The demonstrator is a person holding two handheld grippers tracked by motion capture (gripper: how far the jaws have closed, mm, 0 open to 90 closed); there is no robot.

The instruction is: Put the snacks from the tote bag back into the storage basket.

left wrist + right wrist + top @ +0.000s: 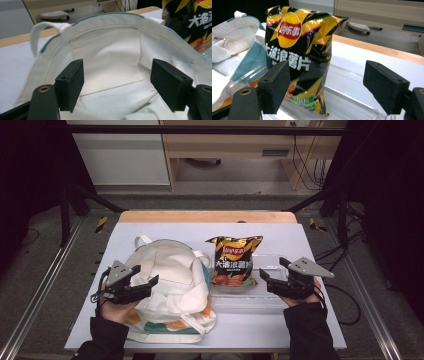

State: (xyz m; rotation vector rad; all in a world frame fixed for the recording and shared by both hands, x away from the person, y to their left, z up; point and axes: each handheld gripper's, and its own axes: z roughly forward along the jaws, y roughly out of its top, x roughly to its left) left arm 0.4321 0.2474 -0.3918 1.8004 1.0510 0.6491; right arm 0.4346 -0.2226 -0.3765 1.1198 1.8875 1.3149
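chip bag (234,259) upright in clear tray (270,292), centre-right of table (310,240). white tote bag (167,285) just left, mouth open. right gripper (276,278) near tray, jaws wide, empty. left gripper (144,287) over tote mouth, jaws wide, empty. likely step: pinch chip bag's edge lightly, avoid crushing; left holds tote rim open.

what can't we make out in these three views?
- Tote bag, bottom of its inside: in the left gripper view the left claw and folds of cloth cover it.
- Chip bag, lower edge and back: the clear tray wall and the bag's own front hide them in the right gripper view; small print is too small in the high view.
- Right claw: its far pad sits against the tray, so contact is unclear in the high view.
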